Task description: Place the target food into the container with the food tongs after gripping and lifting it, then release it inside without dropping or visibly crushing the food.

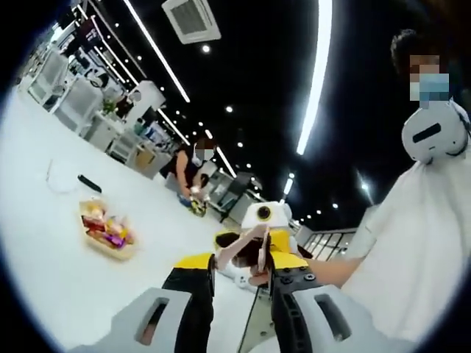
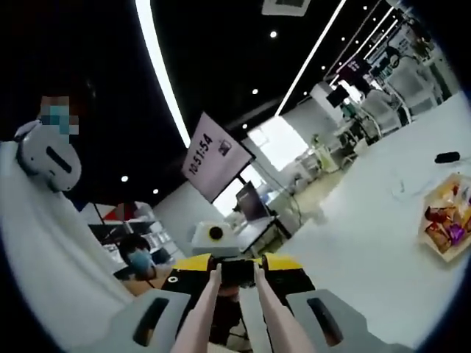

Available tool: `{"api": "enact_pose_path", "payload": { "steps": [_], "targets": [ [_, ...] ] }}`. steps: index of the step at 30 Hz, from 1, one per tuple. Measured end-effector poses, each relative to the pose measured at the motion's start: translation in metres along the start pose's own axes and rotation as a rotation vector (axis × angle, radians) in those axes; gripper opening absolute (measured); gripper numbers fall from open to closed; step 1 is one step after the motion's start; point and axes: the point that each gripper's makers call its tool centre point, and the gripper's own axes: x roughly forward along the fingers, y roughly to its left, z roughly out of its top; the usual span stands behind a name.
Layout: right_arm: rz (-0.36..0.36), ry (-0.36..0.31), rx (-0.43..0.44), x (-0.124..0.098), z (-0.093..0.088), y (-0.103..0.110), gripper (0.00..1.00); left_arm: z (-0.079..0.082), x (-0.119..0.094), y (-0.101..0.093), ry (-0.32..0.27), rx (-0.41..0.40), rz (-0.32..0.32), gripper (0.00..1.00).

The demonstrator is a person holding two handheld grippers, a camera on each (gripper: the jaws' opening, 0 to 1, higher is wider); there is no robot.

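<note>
The right gripper [image 2: 237,266] is pressing its fingers [image 2: 193,265] against the outer sides of a pair of pale pink tongs [image 2: 200,315]. The two tong arms are running up between the fingers with a narrow gap between them, and nothing is sitting between their ends. The left gripper [image 1: 241,266] is holding its fingers [image 1: 195,290] apart, with nothing clamped between them. The two grippers are facing each other: each one is showing just beyond the other's fingertips, yellow-edged with a white box on top. The food [image 2: 445,220], a heap of bright wrapped snacks, is lying in a shallow tray [image 2: 425,234] on the white tabletop [image 2: 360,250], well apart from both grippers. In the right gripper view the tray is sitting far off to the right of the tongs; in the left gripper view it is lying off to the left of the fingers. Just beyond the tray a small black bar [image 2: 447,157] is resting on the tabletop, with a thin loop of cable [image 1: 57,178] near it. A person in a white shirt [image 1: 412,250] is standing close behind the grippers, on the side away from the tray. Far beyond the tray, another person [image 1: 190,168] is bending over a bench. A hanging screen [image 2: 213,158] is showing 10:51:54.
</note>
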Motion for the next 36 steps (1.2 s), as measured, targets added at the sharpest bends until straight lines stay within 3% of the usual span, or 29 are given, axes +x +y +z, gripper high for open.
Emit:
{"api": "enact_pose_path", "payload": {
  "steps": [13,21,25,31,36],
  "targets": [
    [0.010,0.022,0.039,-0.003,-0.007,-0.004,0.25,-0.008,0.000,0.000,-0.023,-0.009,-0.014,0.21],
    [0.021,0.024,0.047,-0.012,-0.009,0.000,0.24,0.001,-0.008,-0.003,-0.031,-0.010,-0.022,0.22],
    [0.024,0.012,0.075,-0.012,-0.012,0.000,0.24,-0.002,-0.008,-0.002,-0.023,-0.056,-0.021,0.25],
    [0.066,0.003,0.100,-0.011,-0.012,0.010,0.25,0.004,-0.010,-0.015,-0.096,-0.128,-0.082,0.30],
    [0.086,0.014,0.113,-0.007,-0.016,0.013,0.25,0.002,-0.011,-0.015,-0.101,-0.118,-0.088,0.29]
  ]
}}
